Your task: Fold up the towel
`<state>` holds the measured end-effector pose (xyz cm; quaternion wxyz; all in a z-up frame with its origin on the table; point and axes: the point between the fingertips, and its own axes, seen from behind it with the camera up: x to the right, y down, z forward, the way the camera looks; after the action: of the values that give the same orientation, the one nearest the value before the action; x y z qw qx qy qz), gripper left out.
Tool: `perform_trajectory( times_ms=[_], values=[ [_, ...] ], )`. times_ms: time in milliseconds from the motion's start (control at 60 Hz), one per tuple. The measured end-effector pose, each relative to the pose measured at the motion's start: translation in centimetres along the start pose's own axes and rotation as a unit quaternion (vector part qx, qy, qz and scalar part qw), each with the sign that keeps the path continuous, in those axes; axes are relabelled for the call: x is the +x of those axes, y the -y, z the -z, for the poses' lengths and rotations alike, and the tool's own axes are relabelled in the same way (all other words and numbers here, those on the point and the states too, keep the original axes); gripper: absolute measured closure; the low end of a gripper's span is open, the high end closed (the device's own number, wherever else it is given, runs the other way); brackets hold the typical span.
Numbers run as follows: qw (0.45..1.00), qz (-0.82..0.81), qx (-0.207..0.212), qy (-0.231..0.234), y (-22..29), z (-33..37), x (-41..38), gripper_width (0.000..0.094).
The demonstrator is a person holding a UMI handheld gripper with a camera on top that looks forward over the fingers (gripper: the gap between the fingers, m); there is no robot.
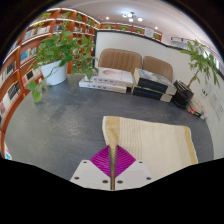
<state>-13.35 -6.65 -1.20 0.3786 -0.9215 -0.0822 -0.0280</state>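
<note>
A cream towel [150, 140] hangs lifted over the grey floor, spreading ahead of and to the right of my fingers. My gripper [113, 163] is shut on the towel's near edge: a thin fold of cloth runs down between the two magenta pads [100, 160], which press together on it. The rest of the towel stretches away from the fingers, with its left edge folded into a narrow ridge [112, 128].
Grey floor [70, 115] lies ahead and to the left. A potted plant in a white pot [55, 70] stands at the far left by bookshelves [25, 60]. Two sofas [135, 72] with boxes stand at the back. Another plant [200, 70] stands at the right.
</note>
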Motion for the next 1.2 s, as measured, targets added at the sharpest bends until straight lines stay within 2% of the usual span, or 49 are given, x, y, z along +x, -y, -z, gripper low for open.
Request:
perform_trajectory(
  times_ms=[100, 200, 333, 417, 550, 600, 633, 667, 683, 767, 817, 1017, 1200],
  values=[
    [1.0, 0.0, 0.02, 0.009, 2.5, 1.9, 1.2, 0.0907],
    [0.997, -0.014, 0.073, -0.014, 7.1, 5.5, 6.2, 0.0907],
    [0.993, -0.022, 0.101, -0.056, 9.9, 8.8, 15.8, 0.0906],
    [0.991, -0.026, 0.101, -0.081, 8.8, 9.2, 21.5, 0.0907],
    [0.992, -0.043, 0.063, -0.1, 3.3, 6.7, 28.7, 0.0904],
    [0.994, -0.05, 0.042, -0.082, 1.0, 5.4, 30.0, 0.0854],
    [0.995, -0.054, 0.028, -0.074, -0.4, 4.9, 30.6, 0.0766],
    [0.996, -0.051, 0.019, -0.077, -1.5, 4.9, 31.3, 0.0623],
    [0.995, -0.047, 0.016, -0.084, -2.0, 5.0, 31.0, 0.0579],
    [0.996, -0.027, 0.028, -0.075, -2.1, 7.0, 31.4, 0.0241],
    [0.996, -0.031, 0.041, -0.072, -1.0, 8.6, 30.8, 0.014],
    [0.993, -0.036, 0.096, -0.053, 3.1, 16.3, 26.4, 0.0144],
    [0.988, -0.065, 0.139, -0.007, 5.3, 23.3, 19.3, 0.0147]
  ],
)
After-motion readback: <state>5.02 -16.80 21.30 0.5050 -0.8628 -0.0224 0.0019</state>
